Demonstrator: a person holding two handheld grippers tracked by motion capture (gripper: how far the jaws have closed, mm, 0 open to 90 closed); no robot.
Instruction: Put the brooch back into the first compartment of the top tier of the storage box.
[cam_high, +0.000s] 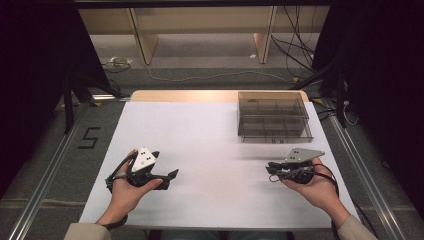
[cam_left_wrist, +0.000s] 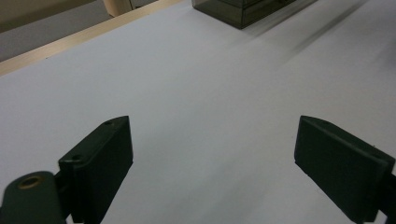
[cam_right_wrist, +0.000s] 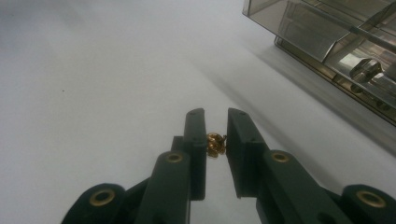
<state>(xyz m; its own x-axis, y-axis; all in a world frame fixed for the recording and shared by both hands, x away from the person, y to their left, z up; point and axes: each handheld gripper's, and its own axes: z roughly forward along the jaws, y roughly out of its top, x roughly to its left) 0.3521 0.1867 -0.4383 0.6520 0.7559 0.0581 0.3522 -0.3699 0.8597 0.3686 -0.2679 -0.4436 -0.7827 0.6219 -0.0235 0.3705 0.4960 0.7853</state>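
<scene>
Item: right hand-held gripper (cam_right_wrist: 215, 122), held low over the white worktop (cam_high: 210, 145) near its right front edge, jaws drawn nearly together and pinching a small gold-coloured metal piece (cam_right_wrist: 215, 144) between the inner faces. The piece sits well back from the fingertips, clear of the worktop; its exact kind is too small to tell, possibly a screw or small fitting. The tight, deep pinch looks suited to carrying so small a part without dropping it. Item: left hand-held gripper (cam_high: 171, 176), at the left front of the worktop, jaws standing wide apart with nothing between them and bare white surface below; it appears idle, kept out of the way while the other hand carries. Item: smoky transparent compartment box (cam_high: 273, 116), at the far right of the worktop, ahead of the right hand-held gripper and well apart from it. Internal dividers split it into several cells. In the right gripper view one small clear or shiny object (cam_right_wrist: 365, 69) lies in a near cell; contents of the other cells cannot be made out. Judged purpose: the box is the likely destination for the gold piece.
</scene>
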